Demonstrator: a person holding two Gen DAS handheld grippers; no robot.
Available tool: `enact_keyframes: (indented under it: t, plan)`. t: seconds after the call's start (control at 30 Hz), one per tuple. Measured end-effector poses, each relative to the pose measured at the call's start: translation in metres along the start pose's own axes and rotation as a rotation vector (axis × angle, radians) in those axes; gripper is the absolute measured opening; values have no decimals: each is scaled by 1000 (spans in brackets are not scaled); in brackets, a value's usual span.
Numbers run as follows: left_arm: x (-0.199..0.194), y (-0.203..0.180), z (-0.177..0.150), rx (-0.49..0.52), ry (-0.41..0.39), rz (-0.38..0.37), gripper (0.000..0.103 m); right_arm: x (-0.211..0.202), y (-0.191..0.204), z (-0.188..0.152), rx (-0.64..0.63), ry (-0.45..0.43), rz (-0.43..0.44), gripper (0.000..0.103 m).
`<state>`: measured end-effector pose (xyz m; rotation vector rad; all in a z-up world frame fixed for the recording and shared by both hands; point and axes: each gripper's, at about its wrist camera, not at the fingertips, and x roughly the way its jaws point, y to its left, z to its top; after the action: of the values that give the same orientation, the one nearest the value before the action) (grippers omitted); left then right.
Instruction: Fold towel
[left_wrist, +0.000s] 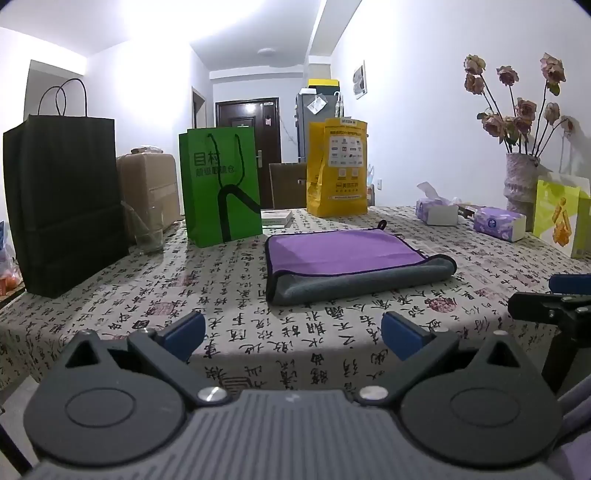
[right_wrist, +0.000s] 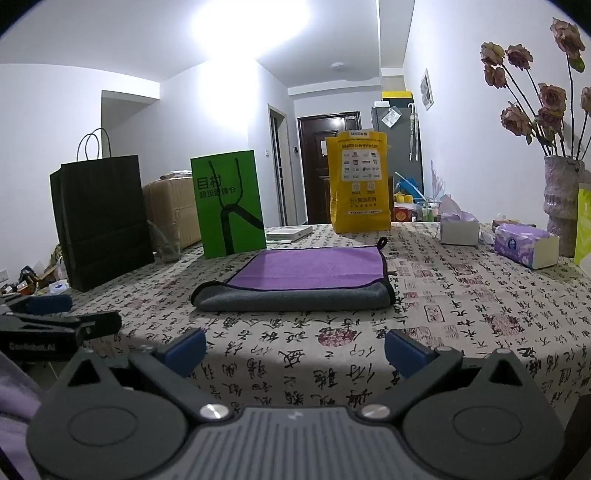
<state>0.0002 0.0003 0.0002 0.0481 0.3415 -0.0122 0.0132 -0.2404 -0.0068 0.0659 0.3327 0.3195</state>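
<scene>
A purple towel with a grey underside (left_wrist: 343, 254) lies folded over on the table with the calligraphy-print cloth (left_wrist: 236, 295); the grey fold faces me. It also shows in the right wrist view (right_wrist: 306, 273). My left gripper (left_wrist: 293, 334) is open and empty, held back at the table's near edge, short of the towel. My right gripper (right_wrist: 295, 350) is open and empty, also at the near edge. Each gripper shows in the other's view: the right one (left_wrist: 554, 306) and the left one (right_wrist: 55, 317).
A black paper bag (left_wrist: 62, 206), a green bag (left_wrist: 221, 184) and a yellow bag (left_wrist: 338, 170) stand along the far side. A glass (left_wrist: 147, 232) stands by the black bag. Tissue packs (left_wrist: 498, 221) and a vase of flowers (left_wrist: 521, 177) stand at the right.
</scene>
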Motion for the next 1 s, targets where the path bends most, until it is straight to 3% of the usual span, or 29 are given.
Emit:
enact_keyframes:
  t: [1.0]
  plan:
    - [1, -5, -3, 11, -1, 0, 103, 4, -1, -1, 4, 15, 7, 103]
